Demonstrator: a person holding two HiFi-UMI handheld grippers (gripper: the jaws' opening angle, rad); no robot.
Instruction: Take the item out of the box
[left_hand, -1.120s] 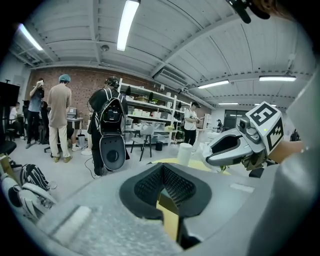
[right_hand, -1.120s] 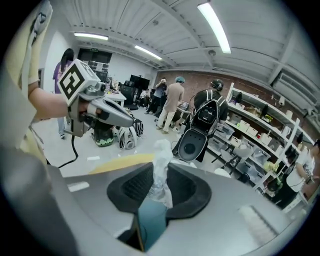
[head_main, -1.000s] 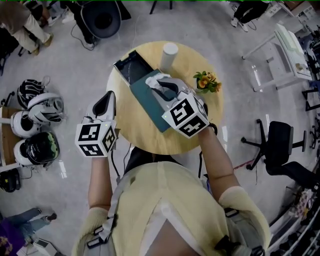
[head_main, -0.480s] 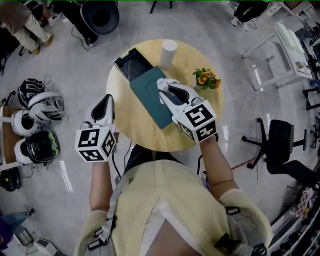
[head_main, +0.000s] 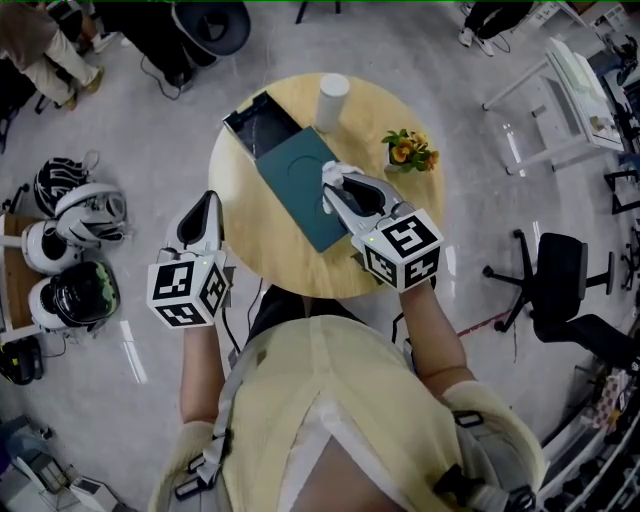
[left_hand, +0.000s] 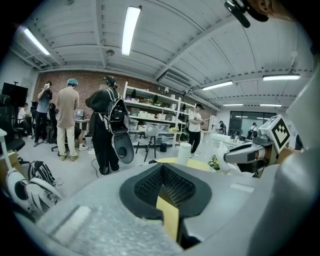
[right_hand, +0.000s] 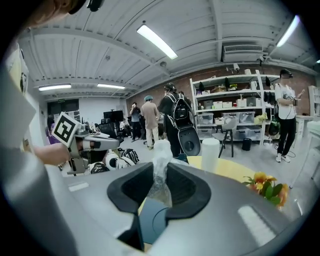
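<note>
since a second ago our right hand-held gripper (head_main: 338, 188) has drawn back across the teal box (head_main: 290, 180) to its right edge, and the white crumpled item (right_hand: 160, 160) has come along with it, leaving the box's flat top bare; our left hand-held gripper (head_main: 207, 200) has barely shifted. reading from the left, we see three helmets (head_main: 78, 215) on the floor (head_main: 150, 170), well apart from the round yellow desk (head_main: 280, 265). next comes the left hand-held gripper, held over the floor just beside the desk's left rim; its jaws meet at the tips with nothing between them, only a strip of desk showing through the gap lower down. on the desk a black open tray (head_main: 258, 118) lies at the far left end of the teal box, touching it or tucked under it, we cannot tell which. the box lies slantwise across the middle of the desk, a round mark on its top. at its right edge the right hand-held gripper has its jaws part closed and pinched on the white item, which stands up between the pads above the teal surface. behind the box stands a white cylinder (head_main: 333, 100), upright, and to the right of it a small bunch of flowers (head_main: 410, 150) near the desk's rim. farther right an office chair (head_main: 560, 290) stands on the floor. in the left gripper view several people (left_hand: 107, 130) stand in the room beyond.
</note>
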